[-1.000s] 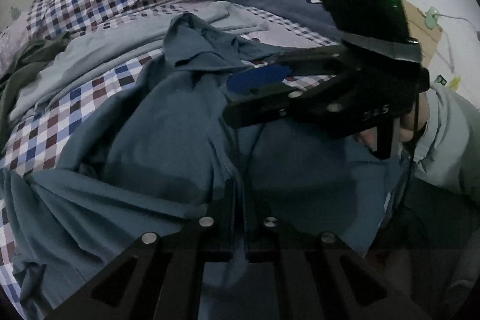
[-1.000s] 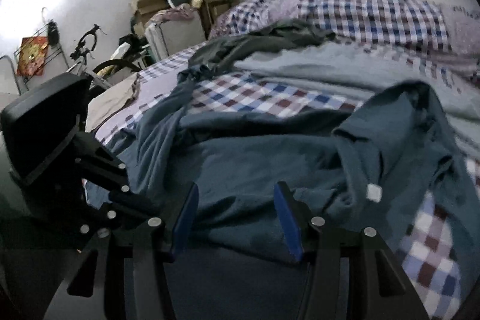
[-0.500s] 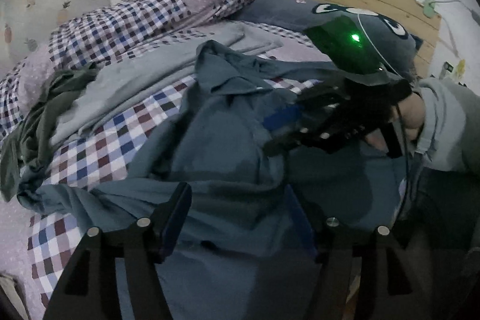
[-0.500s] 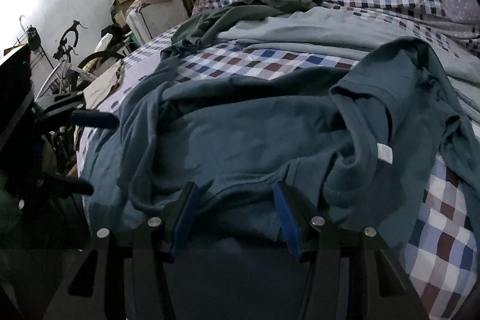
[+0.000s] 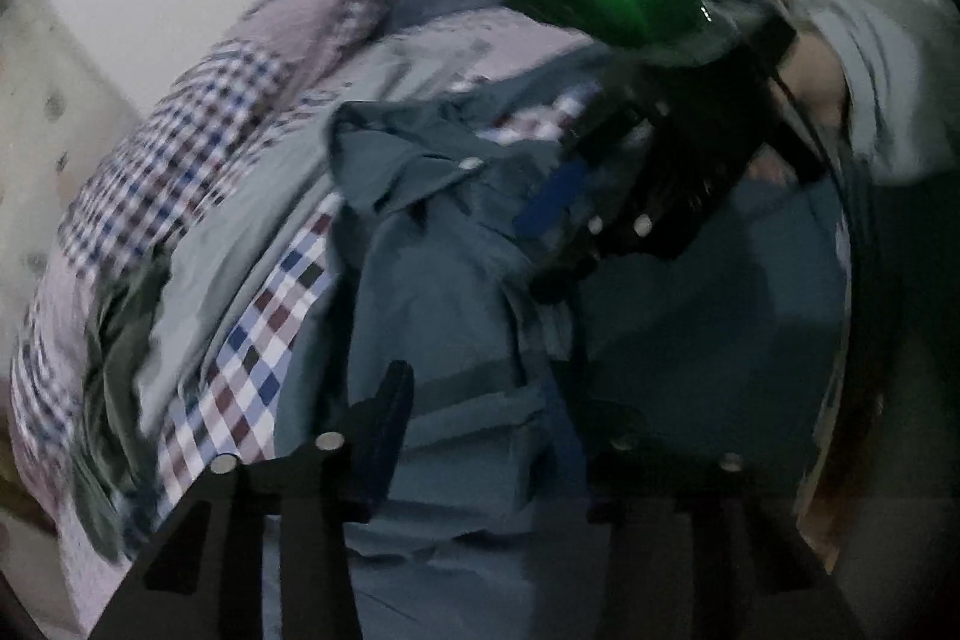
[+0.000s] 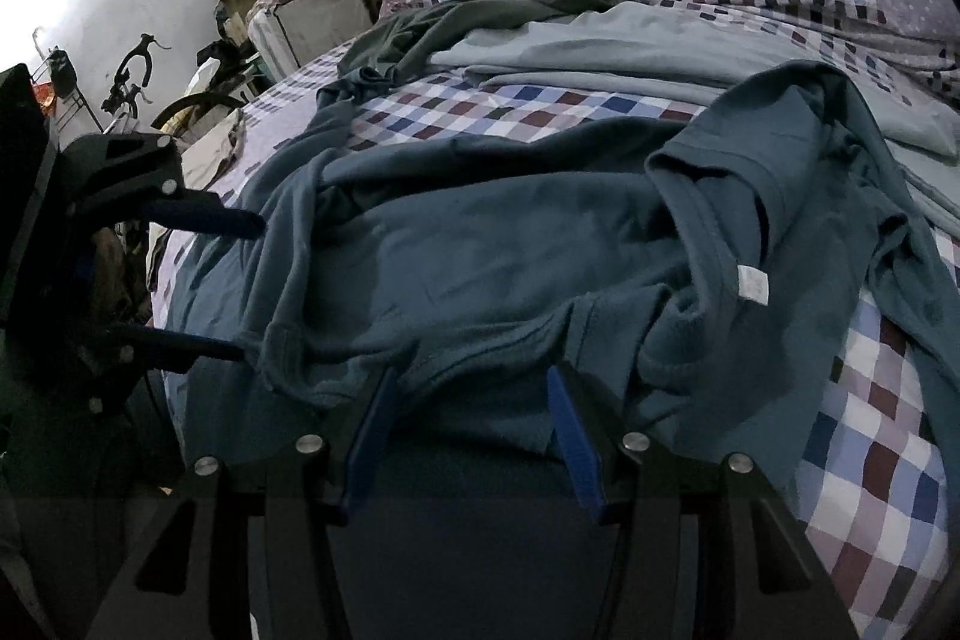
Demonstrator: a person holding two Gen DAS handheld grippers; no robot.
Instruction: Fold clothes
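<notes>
Fingers [image 5: 393, 424] of the left gripper [image 5: 480, 436] are seen spread wide over the teal shirt [image 5: 444, 280], nothing being held. From the right wrist, the right gripper [image 6: 468, 424] is also spread wide, and the shirt is seen crumpled on the checked bed [image 6: 870, 460]

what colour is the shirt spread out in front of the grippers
Dark teal blue, plain, with a small white neck tag. The shirt shows best in the right wrist view.
</notes>
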